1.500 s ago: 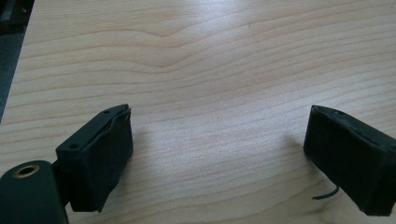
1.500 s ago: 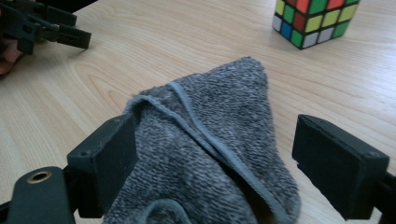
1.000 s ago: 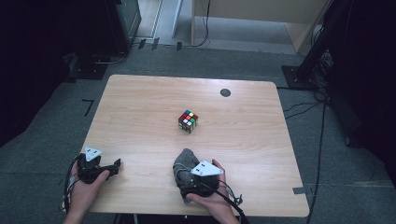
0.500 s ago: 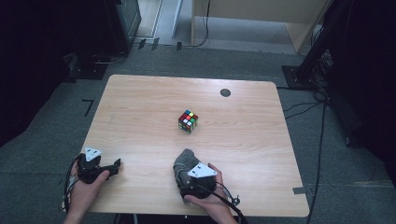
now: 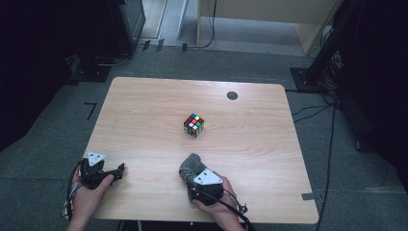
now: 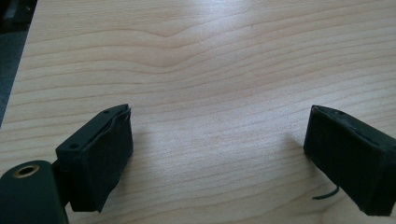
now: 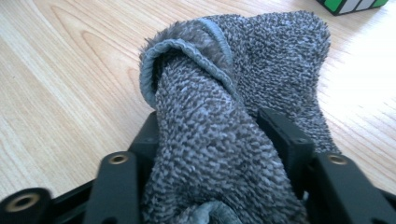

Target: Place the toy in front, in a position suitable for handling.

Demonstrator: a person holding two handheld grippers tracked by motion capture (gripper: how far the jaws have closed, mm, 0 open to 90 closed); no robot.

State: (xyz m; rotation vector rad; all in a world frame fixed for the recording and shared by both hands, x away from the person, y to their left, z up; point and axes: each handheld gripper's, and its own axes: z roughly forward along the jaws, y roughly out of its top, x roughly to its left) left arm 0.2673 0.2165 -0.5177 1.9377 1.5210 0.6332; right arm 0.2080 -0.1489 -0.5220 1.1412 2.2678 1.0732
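From the high view, we are holding the right tool (image 5: 191,174) near the front edge of the desk (image 5: 144,110), and its jaws have just been closing on a grey cloth (image 5: 190,166) bunched up between them. Our left tool (image 5: 118,171) is resting by the front left corner, well apart from the cloth. A puzzle cube (image 5: 193,124) is sitting near the middle of the desk, beyond the cloth, and a small dark disc (image 5: 232,95) is lying toward the far edge.

In the left gripper view, we are seeing the jaws standing wide apart over bare wood.

In the right gripper view, the cloth (image 7: 219,130) is filling the gap, both jaws pressing its sides, folded hem up top. The cube (image 7: 352,5) is peeking in at the upper right corner.
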